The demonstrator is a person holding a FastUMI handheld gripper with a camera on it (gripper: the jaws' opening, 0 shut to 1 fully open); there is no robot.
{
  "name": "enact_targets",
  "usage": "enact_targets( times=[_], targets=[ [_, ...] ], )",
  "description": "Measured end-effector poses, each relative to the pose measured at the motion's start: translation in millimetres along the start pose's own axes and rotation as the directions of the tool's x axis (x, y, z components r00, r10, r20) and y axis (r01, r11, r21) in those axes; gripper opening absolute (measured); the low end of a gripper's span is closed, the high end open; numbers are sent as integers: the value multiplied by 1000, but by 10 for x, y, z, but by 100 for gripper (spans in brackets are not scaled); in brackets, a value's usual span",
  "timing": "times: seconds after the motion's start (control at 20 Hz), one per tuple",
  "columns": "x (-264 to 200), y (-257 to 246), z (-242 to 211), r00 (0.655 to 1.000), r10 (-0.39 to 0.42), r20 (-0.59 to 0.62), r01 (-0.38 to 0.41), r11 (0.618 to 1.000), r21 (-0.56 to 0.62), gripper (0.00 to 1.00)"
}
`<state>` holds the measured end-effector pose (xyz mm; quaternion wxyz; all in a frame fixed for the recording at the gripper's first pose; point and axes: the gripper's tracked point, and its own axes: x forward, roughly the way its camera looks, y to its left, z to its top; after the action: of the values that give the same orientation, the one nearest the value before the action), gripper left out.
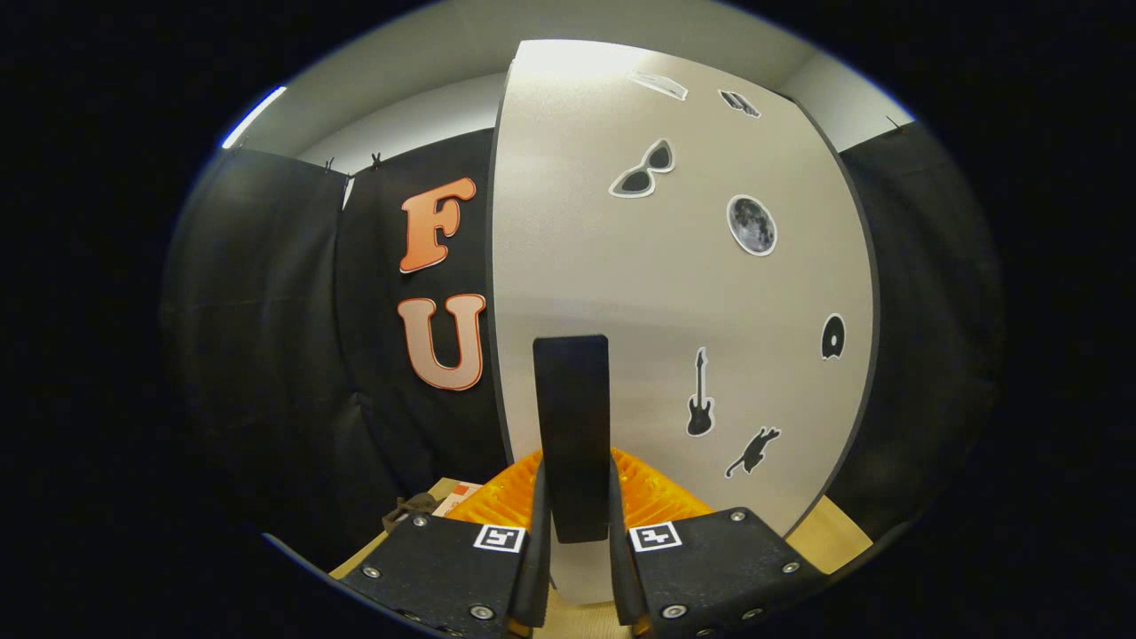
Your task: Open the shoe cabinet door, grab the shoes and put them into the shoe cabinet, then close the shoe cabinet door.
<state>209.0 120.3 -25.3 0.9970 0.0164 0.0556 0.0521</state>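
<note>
While gripper point(574, 532) fingers pinch the black handle point(571, 426) of the cabinet door point(674, 293), pull steadily along its arc, keeping grip.

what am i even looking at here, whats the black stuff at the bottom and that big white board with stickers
You are looking through a fisheye camera that rides on a hand-held gripper, a two-fingered tool a person carries; there is no robot arm. The camera looks forward along the tool, so the two black blocks with small square markers at the bottom are its jaws. They are closed on a black vertical handle, both pressing its sides.

That handle belongs to the big white board, which is the shoe cabinet door. It carries stickers such as sunglasses, a moon, a guitar and a cat. The orange ribbed parts just behind the jaws belong to the gripper. Below is a light wooden surface.
</note>
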Motion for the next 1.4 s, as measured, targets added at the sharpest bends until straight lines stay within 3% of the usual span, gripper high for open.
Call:
enact_targets(
  times=[0.7, 0.9, 1.4],
  targets=[
    [-672, -470, -39, 994, -107, -31, 108, 994, 22, 20],
    [-815, -683, -41, 982, -187, -30, 187, 982, 13, 17],
    [-1070, -1143, -66, 956, -294, -21, 294, 955, 37, 13]
  ],
)
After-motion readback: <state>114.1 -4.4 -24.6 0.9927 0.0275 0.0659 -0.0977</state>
